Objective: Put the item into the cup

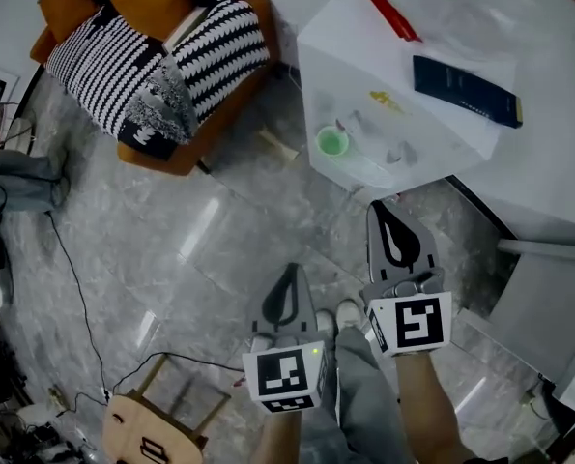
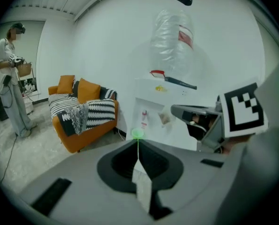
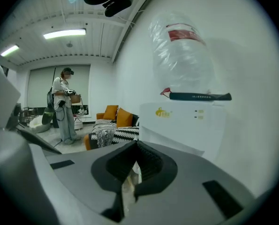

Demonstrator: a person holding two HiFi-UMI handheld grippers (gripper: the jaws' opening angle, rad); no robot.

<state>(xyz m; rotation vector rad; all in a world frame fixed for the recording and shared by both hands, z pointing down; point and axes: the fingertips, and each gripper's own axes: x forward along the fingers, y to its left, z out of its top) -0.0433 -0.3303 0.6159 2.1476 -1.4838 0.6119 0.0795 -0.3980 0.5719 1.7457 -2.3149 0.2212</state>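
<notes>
Our left gripper [image 2: 138,144] and right gripper [image 3: 136,149] are pressed together, empty; we should spread one before nearing the small green plastic cup [image 1: 331,142].

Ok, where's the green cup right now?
Head view, upper centre: the green cup sits on the white water dispenser's drip tray, just right of the orange sofa.

A small translucent green cup [image 1: 331,143] stands upright, mouth open upward, on the white water dispenser [image 1: 316,85] ledge, at one o'clock from the head view's centre.
</notes>
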